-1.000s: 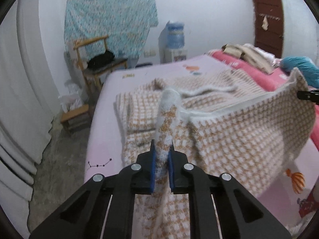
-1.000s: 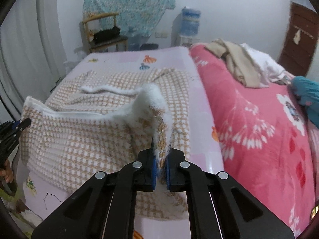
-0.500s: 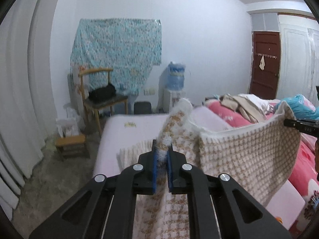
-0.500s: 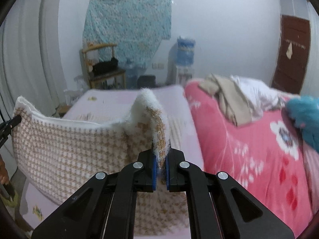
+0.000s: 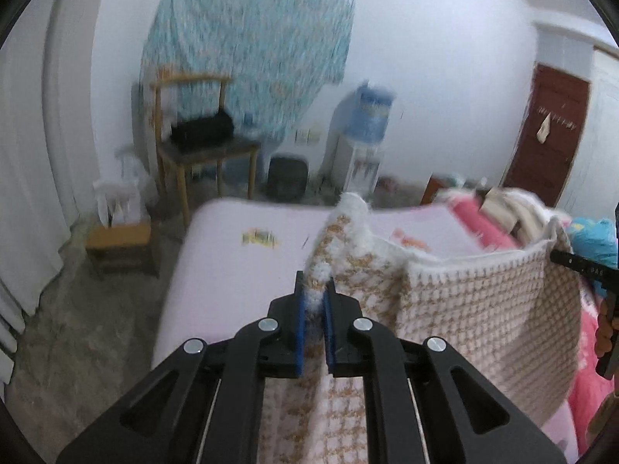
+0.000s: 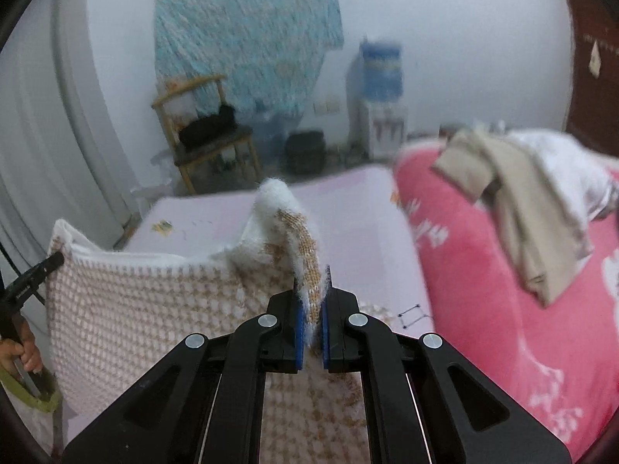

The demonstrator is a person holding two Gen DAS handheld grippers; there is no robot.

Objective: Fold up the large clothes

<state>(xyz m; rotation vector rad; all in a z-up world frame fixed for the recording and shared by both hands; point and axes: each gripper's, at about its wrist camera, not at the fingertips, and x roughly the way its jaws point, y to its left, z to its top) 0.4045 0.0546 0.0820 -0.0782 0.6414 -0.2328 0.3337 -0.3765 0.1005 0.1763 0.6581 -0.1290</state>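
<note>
A right gripper (image 6: pixel 311 309) is being seen from behind, its blue pads (image 6: pixel 298 332) clamped on a fuzzy white edge of a tan-and-white checked knit garment (image 6: pixel 154 309). The garment is being held stretched leftward to the left gripper (image 6: pixel 33 280) at the frame's edge. Beneath, a pale pink bed sheet (image 6: pixel 348 208) is lying beside a red floral blanket (image 6: pixel 503 309) carrying beige clothes (image 6: pixel 514 193).

We record dim, even indoor light without hard shadows or glare, strong fisheye bending and black vignetting at the corners, and motion blur smearing the water dispenser (image 6: pixel 381 77) and wall cloth (image 5: pixel 251 50).
</note>
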